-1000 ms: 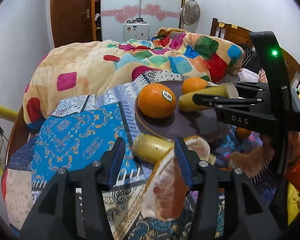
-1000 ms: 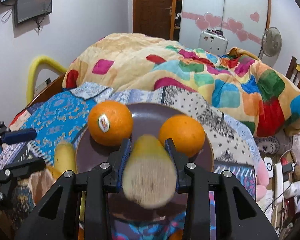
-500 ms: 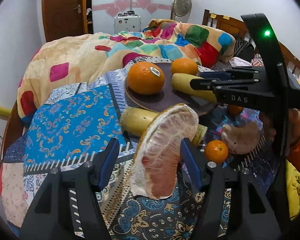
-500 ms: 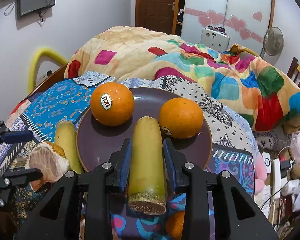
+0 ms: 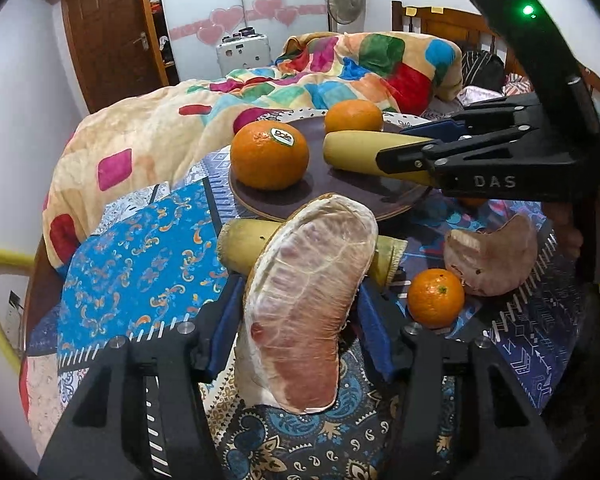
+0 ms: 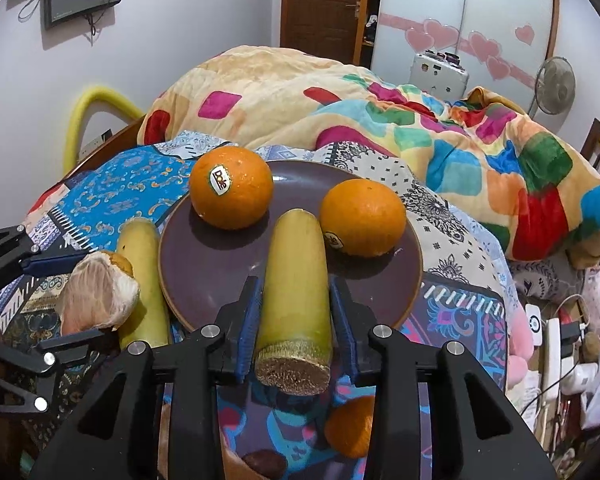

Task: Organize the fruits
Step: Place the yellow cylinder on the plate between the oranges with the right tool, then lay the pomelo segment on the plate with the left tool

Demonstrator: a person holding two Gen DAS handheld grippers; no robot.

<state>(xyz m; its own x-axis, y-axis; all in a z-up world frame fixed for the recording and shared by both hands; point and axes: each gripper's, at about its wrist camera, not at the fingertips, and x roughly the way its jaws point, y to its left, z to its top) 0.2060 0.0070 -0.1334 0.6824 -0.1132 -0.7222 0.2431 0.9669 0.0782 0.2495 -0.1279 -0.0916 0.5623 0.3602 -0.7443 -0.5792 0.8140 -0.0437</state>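
On the patterned quilt [image 5: 140, 256] of the bed sits a dark purple plate [image 6: 204, 264] carrying two oranges: a Dole-stickered orange [image 6: 231, 187] at its far left and a second orange [image 6: 362, 218] at its far right. Between them lies a yellow-green sugarcane piece [image 6: 296, 276], its far end resting on the plate and its cut, fibrous near end sticking out over the plate's near rim. The right gripper [image 6: 296, 312] is clamped narrowly on this piece, both blue pads pressing its sides.

Left of the plate, just off its rim, a second sugarcane piece [image 5: 248, 244] lies on the quilt. In front of it, the left gripper [image 5: 296, 320] has a peeled pomelo segment [image 5: 308, 304] standing upright between its blue pads; the jaws are closing at a middling width, and the pads lie against the segment's sides, its lower end near or on the quilt, though I cannot tell which.

To the right of that segment, in the left wrist view, a small mandarin [image 5: 436, 298] rests on the quilt, touching another pomelo segment [image 5: 496, 258] that lies flat beside it. A colourful patchwork duvet [image 6: 420, 128] is heaped beyond the plate.
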